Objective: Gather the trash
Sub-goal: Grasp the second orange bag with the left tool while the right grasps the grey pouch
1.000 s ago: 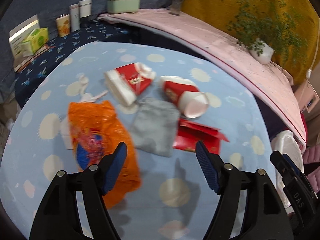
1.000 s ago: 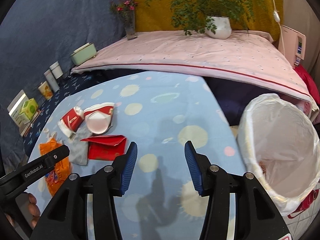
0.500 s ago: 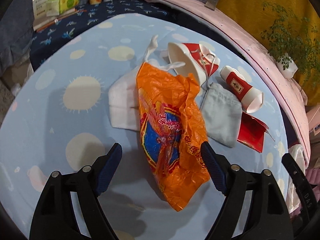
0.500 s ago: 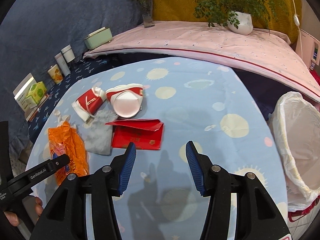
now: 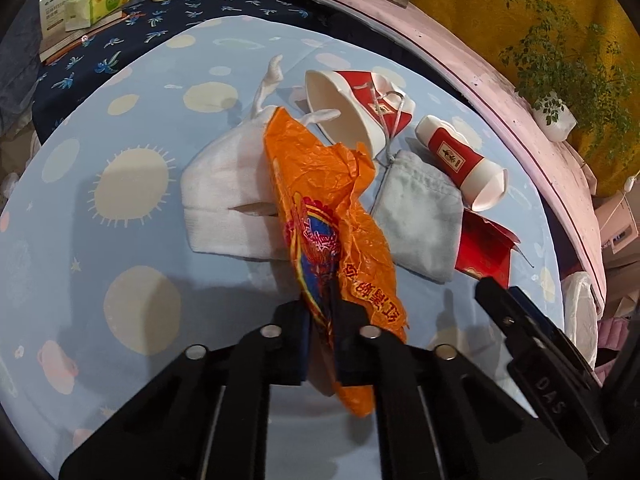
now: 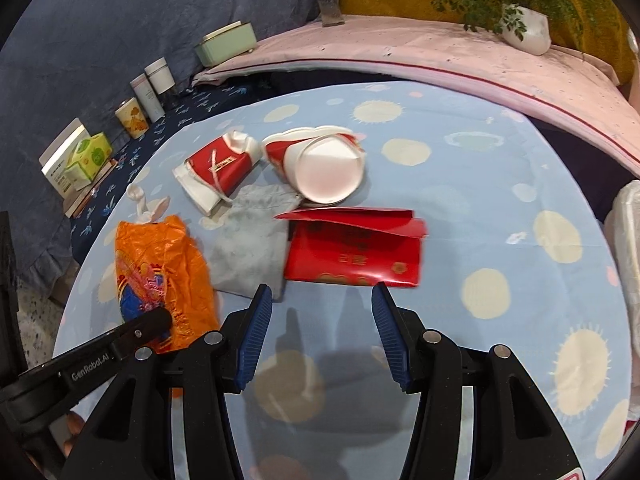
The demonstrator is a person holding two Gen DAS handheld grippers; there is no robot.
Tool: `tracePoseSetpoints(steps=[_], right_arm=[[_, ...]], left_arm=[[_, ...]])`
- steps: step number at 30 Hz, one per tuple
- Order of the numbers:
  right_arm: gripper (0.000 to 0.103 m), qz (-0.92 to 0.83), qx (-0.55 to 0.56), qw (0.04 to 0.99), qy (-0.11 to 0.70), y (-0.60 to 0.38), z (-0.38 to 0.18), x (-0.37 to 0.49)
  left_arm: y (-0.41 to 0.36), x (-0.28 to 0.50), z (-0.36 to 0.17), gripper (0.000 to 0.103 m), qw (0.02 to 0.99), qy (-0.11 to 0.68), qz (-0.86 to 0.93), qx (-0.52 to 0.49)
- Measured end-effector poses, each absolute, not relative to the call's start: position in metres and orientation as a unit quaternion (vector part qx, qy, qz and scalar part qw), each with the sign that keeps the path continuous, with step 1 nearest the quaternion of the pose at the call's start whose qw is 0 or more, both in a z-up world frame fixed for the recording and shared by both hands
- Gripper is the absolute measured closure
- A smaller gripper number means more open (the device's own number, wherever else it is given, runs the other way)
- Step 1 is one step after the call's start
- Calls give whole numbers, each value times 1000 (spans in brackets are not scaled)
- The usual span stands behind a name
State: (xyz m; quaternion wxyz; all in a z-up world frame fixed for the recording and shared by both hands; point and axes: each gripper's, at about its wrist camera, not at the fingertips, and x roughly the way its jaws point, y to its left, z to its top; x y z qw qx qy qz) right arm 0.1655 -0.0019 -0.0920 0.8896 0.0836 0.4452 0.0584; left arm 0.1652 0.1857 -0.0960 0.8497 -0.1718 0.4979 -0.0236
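Left gripper [image 5: 322,322] is clamped on the near end of the orange plastic bag [image 5: 332,216], crumpled film pinched between the jaws, the rest of the bag lying ahead of the tips on the blue dotted tablecloth [image 5: 132,184]. Just ahead-left of the tips, partly under the bag, lies a white cloth pouch [image 5: 224,196]; ahead-right, a grey drawstring pouch [image 5: 420,216] touching the bag edge. Beyond those, a crushed red-and-white paper cup [image 5: 352,108] and a second cup [image 5: 460,160] on its side. Far right of the tips, a red envelope [image 5: 486,248].

Right gripper [image 6: 322,316] hovers with jaws apart, nothing between them. The red envelope [image 6: 354,252] lies just ahead of its tips, the grey pouch [image 6: 250,248] ahead-left, the orange bag [image 6: 156,268] farther left with the left gripper on its near end. Cups [image 6: 320,164] sit beyond the envelope. White-lined bin [image 6: 624,240] at far right edge.
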Motion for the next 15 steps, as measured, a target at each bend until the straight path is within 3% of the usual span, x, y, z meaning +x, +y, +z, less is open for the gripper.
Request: tracePoseSetpoints(steps=[4, 11, 13, 15], right_arm=[[55, 71, 80, 884, 454, 12, -100, 176], [74, 85, 78, 878, 465, 27, -110, 189], [87, 92, 77, 876, 467, 31, -112, 192], [94, 94, 75, 875, 469, 34, -112, 193]], left_arm=[[188, 164, -90, 98, 853, 491, -29, -173], [192, 165, -82, 98, 860, 481, -31, -169], [193, 166, -81, 98, 860, 480, -31, -168], [194, 166, -79, 98, 861, 479, -30, -167]])
